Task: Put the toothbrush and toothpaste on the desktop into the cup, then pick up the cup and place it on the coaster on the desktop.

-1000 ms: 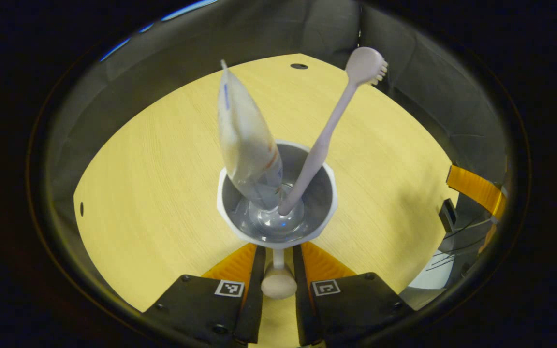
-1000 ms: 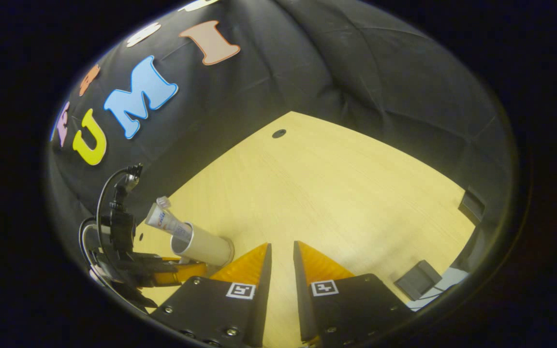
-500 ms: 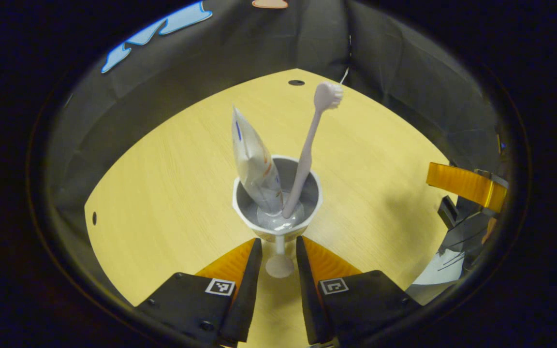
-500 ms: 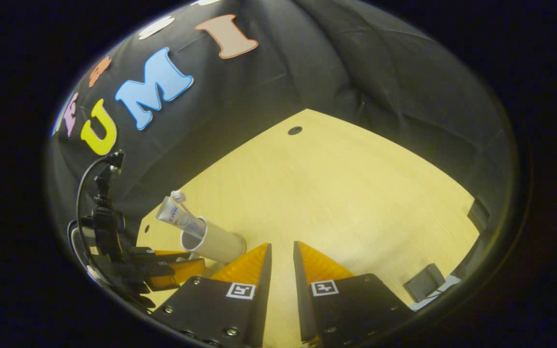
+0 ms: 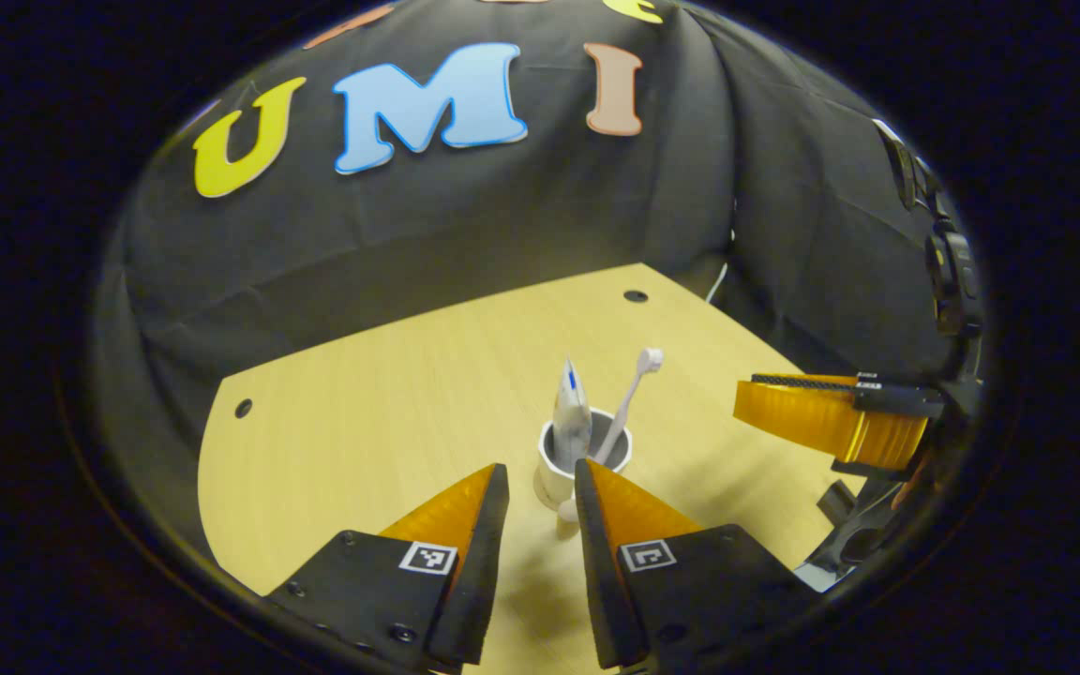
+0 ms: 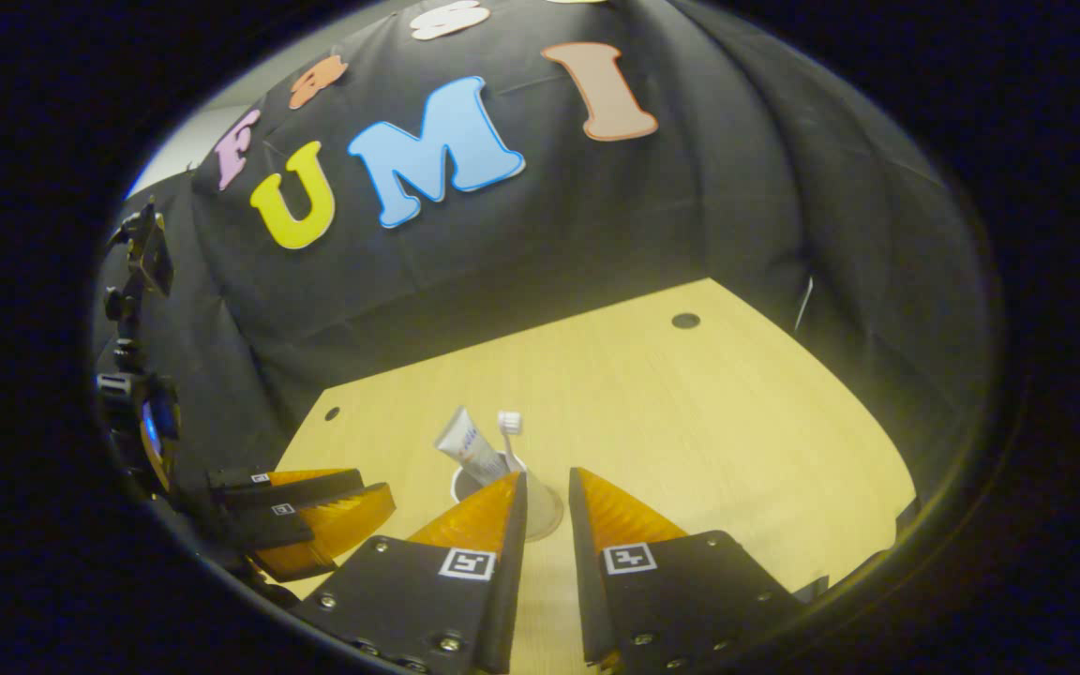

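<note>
A white cup (image 5: 559, 478) stands upright on the wooden desktop (image 5: 390, 394). The toothpaste tube (image 5: 572, 412) and the pale toothbrush (image 5: 632, 389) lean inside it, brush head up. My left gripper (image 5: 540, 469) is open just short of the cup and holds nothing. In the right gripper view the cup (image 6: 476, 480) rests on a pale round coaster (image 6: 547, 514), with the toothpaste (image 6: 465, 442) and toothbrush (image 6: 509, 427) sticking out. My right gripper (image 6: 547, 478) is shut and empty, just behind the coaster. The left gripper (image 6: 362, 502) hovers to the cup's left.
The right gripper (image 5: 784, 405) hangs over the desk at the right of the left gripper view. Small round holes (image 5: 636, 296) (image 5: 243, 409) mark the desk's far corners. Black cloth walls close the back and sides. A dark block (image 5: 838, 502) sits near the right edge.
My left gripper has drawn back from the cup and tipped up; the cup's handle no longer sits between its fingers. My right gripper has turned so the cup is straight ahead.
</note>
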